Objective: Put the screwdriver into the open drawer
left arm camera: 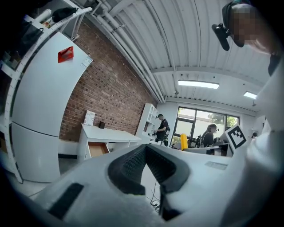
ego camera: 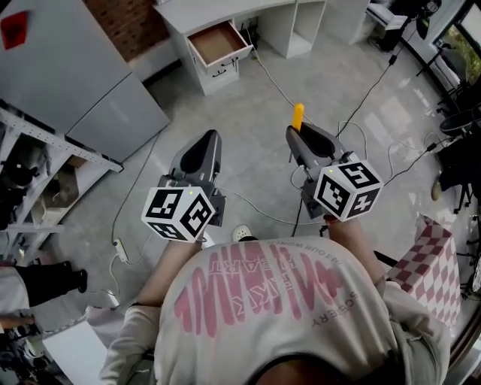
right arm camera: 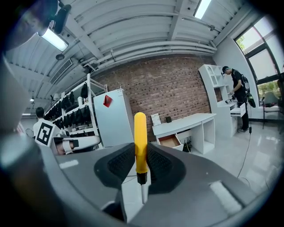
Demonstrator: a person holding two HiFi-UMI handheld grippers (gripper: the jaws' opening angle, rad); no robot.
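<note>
The screwdriver (right arm camera: 140, 142) is standing upright, yellow handle up, and the jaws of the right gripper (ego camera: 297, 137) are pressing on that handle from both sides. The jaws of the left gripper (left arm camera: 145, 150) are meeting at their tips, gripping nothing. The open drawer (ego camera: 219, 43) of the white desk (ego camera: 203, 11) is lying well ahead across the floor (ego camera: 248, 113).

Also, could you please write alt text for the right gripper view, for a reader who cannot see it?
The right gripper is shut on a yellow-handled screwdriver, which stands upright with its handle up. Beyond it, a white desk with an open drawer stands against a brick wall.
</note>
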